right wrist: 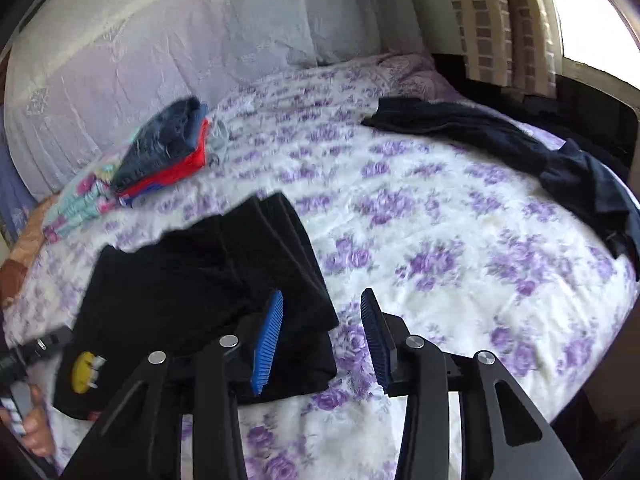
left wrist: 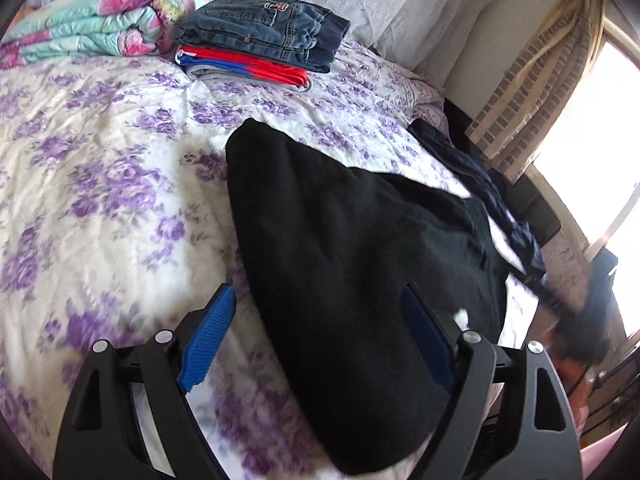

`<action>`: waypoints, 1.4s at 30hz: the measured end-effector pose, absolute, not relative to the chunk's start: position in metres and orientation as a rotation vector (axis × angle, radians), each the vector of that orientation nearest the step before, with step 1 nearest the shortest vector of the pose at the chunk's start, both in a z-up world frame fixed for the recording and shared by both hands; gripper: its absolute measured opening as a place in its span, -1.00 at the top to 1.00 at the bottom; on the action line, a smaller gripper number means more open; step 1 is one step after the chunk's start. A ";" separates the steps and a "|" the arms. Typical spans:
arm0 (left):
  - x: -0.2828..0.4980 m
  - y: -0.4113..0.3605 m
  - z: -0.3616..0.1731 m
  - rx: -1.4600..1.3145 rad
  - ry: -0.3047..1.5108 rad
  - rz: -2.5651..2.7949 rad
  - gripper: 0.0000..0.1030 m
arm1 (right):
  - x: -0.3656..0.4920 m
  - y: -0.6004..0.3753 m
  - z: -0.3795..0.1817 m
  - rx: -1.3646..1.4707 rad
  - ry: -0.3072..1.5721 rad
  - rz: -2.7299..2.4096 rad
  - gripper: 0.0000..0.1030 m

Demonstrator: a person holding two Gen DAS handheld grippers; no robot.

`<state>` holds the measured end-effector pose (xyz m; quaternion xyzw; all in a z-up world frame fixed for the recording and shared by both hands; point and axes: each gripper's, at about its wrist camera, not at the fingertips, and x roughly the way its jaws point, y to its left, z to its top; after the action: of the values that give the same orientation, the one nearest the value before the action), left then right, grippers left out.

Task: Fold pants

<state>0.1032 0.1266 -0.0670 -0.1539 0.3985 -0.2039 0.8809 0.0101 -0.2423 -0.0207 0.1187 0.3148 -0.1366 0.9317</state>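
From the left wrist, the left gripper point(left wrist: 320, 312) stood wide apart over the black pants point(left wrist: 352, 264), which lay folded on the floral bed point(left wrist: 112, 168); no pad pressed the cloth. Folded jeans point(left wrist: 264, 32) topped a red garment point(left wrist: 248, 70) near the pillows.

From the right wrist, the right gripper point(right wrist: 322, 338) stood partly apart, clamping nothing, at the pants' point(right wrist: 208, 276) right edge. Another dark garment point(right wrist: 520, 148) lay well apart.
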 end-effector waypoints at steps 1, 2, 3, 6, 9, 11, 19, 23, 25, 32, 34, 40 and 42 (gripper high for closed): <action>0.098 0.124 -0.068 -0.300 0.824 -0.433 -0.65 | 0.007 -0.237 -0.012 0.229 0.622 -0.264 0.19; 0.095 0.122 -0.068 -0.288 0.819 -0.440 -0.68 | 0.007 -0.227 -0.002 0.192 0.602 -0.230 0.19; 0.089 0.119 -0.068 -0.269 0.808 -0.460 -0.70 | 0.009 -0.215 0.004 0.140 0.589 -0.171 0.19; 0.075 0.113 -0.060 -0.217 0.739 -0.516 -0.73 | 0.031 -0.176 0.012 0.075 0.585 0.040 0.19; 0.060 0.115 -0.054 -0.196 0.650 -0.556 -0.74 | 0.071 -0.143 0.016 0.099 0.644 0.288 0.23; 0.051 0.113 -0.052 -0.183 0.616 -0.617 -0.74 | 0.103 -0.120 0.019 0.112 0.699 0.460 0.28; 0.052 0.092 -0.061 -0.139 0.702 -0.779 -0.78 | 0.223 -0.050 -0.024 0.051 1.043 0.632 0.41; 0.062 0.090 -0.068 -0.170 0.773 -0.800 -0.79 | 0.256 -0.047 -0.062 0.010 1.148 0.529 0.47; 0.071 0.090 -0.074 -0.197 0.829 -0.802 -0.79 | 0.267 -0.050 -0.077 0.014 1.178 0.493 0.67; 0.069 0.074 -0.077 -0.098 0.852 -0.786 -0.79 | 0.264 -0.066 -0.069 0.083 1.145 0.473 0.68; 0.068 0.079 -0.074 -0.127 0.833 -0.815 -0.80 | 0.245 -0.073 -0.044 0.072 1.066 0.484 0.56; 0.075 0.115 -0.059 -0.283 0.792 -0.786 -0.80 | 0.132 -0.116 0.023 0.114 0.814 0.562 0.32; 0.077 0.122 -0.041 -0.193 0.761 -0.696 -0.80 | 0.088 -0.122 0.027 0.102 0.742 0.566 0.30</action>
<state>0.0768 0.1218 -0.0414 -0.0922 0.3633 -0.3321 0.8656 0.0877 -0.1221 0.0270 0.0494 0.3577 0.2726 0.8918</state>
